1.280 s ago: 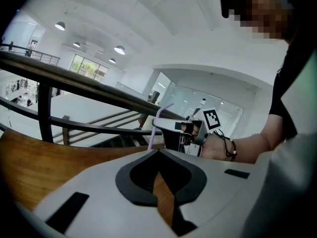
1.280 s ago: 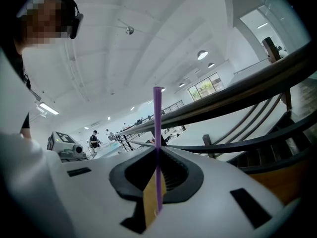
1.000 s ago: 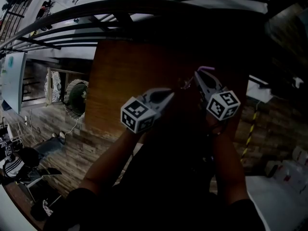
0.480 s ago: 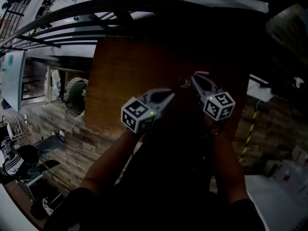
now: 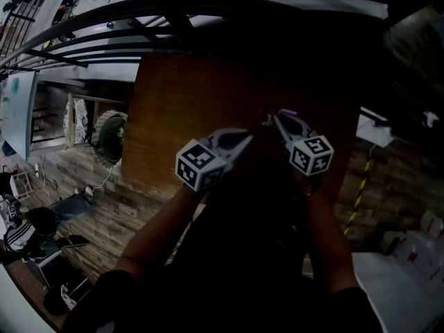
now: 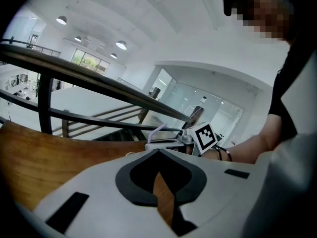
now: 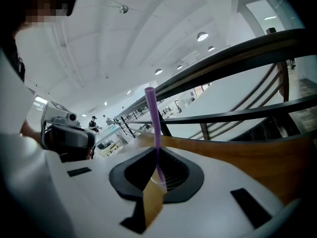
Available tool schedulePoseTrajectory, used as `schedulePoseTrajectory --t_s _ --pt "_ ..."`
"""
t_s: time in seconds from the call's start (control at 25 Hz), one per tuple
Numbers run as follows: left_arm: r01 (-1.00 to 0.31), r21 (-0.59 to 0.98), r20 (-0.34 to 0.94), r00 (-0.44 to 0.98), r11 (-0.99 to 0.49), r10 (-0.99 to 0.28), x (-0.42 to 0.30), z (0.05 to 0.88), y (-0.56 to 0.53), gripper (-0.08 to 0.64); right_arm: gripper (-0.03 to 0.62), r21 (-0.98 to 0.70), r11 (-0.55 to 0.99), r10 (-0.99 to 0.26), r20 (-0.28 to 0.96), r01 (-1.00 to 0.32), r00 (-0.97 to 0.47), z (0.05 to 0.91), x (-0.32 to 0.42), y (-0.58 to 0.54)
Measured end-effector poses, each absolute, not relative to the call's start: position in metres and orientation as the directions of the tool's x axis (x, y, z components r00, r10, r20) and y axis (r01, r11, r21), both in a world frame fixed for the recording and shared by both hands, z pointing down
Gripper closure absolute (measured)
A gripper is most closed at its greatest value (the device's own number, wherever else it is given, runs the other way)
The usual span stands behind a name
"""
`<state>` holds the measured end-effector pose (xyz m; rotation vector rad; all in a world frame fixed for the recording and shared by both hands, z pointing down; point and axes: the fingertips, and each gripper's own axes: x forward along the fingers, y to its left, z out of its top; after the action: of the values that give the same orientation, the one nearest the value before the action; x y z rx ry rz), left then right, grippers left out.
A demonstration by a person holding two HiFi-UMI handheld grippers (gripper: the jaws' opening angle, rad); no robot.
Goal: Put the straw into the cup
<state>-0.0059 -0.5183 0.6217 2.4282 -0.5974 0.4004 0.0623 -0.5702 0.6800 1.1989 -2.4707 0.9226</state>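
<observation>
Your right gripper [image 5: 283,118] has edged left over the wooden table [image 5: 173,103]; its jaws are clamped on the purple straw [image 7: 151,118], which stands upright. Your left gripper [image 6: 158,152]: jaws together, empty.

A brown wooden counter [image 5: 187,103] spreads under the left hand-held gripper [image 5: 246,139] and the right hand-held gripper [image 5: 279,118]. Beyond the counter's far edge, ahead of both, runs a dark metal railing [image 5: 139,12] with slanted bars. Left of the left hand-held gripper lies a wood-plank floor [image 5: 90,193], and a round, woven-looking piece [image 5: 107,137] stands there beside the counter. To the right of the right hand-held gripper stands a yellow-and-black striped post [image 5: 361,186]. Overhead, a white curved ceiling [image 6: 163,19] carries round lit lamps [image 6: 121,44]. Bright windows [image 6: 89,59] show far behind the railing.
</observation>
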Motion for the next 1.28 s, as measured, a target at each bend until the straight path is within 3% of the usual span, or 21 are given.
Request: schedulePoseTrajectory --t_s 0.64,1.28 --pt "-0.492 0.489 0.422 0.856 -0.72 -0.299 -0.004 0.623 -0.513 0.549 0.558 -0.432 0.464 -0.562 0.531 -0.774 -0.634 0.702 0.058 -0.553" --pt "-0.501 0.46 0.413 0.852 -0.733 -0.323 0.008 0.604 -0.485 0.549 0.5 -0.437 0.483 -0.552 0.521 -0.759 -0.651 0.688 0.066 -0.516"
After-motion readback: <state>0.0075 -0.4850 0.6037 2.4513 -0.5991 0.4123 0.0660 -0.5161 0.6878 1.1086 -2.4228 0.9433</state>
